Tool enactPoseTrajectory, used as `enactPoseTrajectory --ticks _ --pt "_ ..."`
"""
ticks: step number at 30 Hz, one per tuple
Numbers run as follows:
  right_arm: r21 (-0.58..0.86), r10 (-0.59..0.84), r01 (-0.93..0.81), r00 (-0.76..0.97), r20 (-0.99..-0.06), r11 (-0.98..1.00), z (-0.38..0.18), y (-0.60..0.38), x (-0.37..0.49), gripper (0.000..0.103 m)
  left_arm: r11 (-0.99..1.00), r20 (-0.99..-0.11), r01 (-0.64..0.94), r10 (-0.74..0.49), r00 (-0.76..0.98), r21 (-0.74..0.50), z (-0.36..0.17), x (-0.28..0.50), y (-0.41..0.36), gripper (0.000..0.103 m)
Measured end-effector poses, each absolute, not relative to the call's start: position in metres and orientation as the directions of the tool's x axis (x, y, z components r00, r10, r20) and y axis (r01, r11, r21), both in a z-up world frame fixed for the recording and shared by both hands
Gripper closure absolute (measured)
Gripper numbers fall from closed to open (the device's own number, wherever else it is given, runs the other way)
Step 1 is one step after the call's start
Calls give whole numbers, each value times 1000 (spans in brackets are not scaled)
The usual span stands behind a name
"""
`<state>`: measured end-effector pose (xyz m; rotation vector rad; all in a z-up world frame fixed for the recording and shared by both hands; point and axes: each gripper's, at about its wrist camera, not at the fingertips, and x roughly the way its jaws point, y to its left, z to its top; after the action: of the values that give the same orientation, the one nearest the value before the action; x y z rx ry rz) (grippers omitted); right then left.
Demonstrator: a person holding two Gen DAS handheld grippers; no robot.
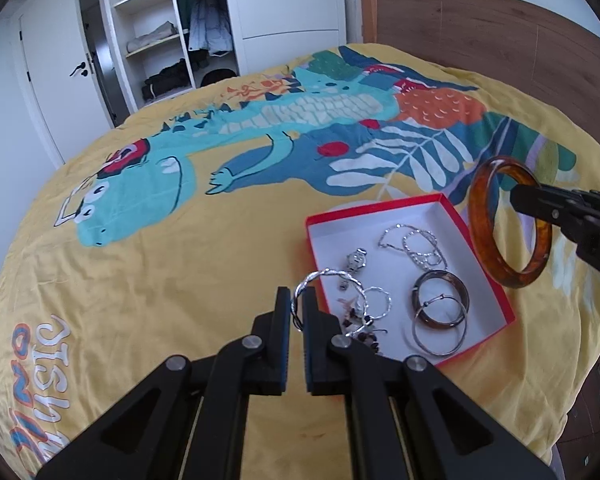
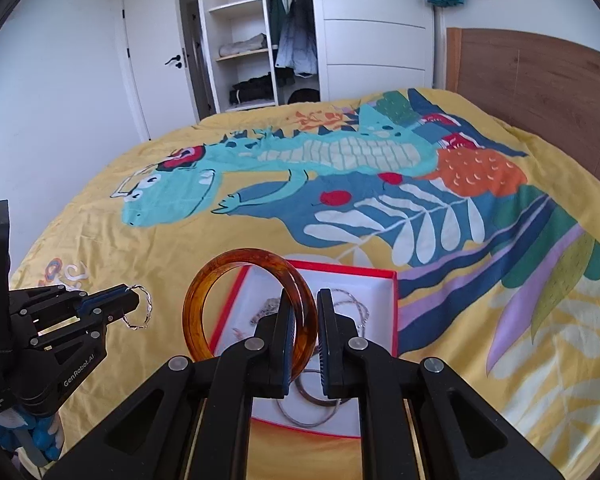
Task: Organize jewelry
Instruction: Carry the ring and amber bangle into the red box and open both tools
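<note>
A bed [image 1: 180, 280] fills most of both views. It is covered with a yellow bedspread [image 1: 228, 240] that has a large print: a turquoise dinosaur [image 1: 140, 200] in the middle left of the frame, blue and white leaves [image 1: 412, 156] to its right, and orange-blue letters [image 1: 40, 360] at the lower left. A brown wooden headboard [image 1: 500, 32] stands at the upper right. Directly on the bedspread, in the lower right of the left wrist view, lies one open box [image 1: 380, 203], red outside and white inside. In the right wrist view this box [image 2: 394, 304] sits at the lower middle.
</note>
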<state>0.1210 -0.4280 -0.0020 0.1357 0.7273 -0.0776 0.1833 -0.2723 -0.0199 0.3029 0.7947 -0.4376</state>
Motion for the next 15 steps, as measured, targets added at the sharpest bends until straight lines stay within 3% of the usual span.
enactPoseTrajectory --ticks 15 --pt "112 -23 161 661 -750 981 -71 -467 164 92 841 -811 535 -257 525 80 -84 204 -326 98"
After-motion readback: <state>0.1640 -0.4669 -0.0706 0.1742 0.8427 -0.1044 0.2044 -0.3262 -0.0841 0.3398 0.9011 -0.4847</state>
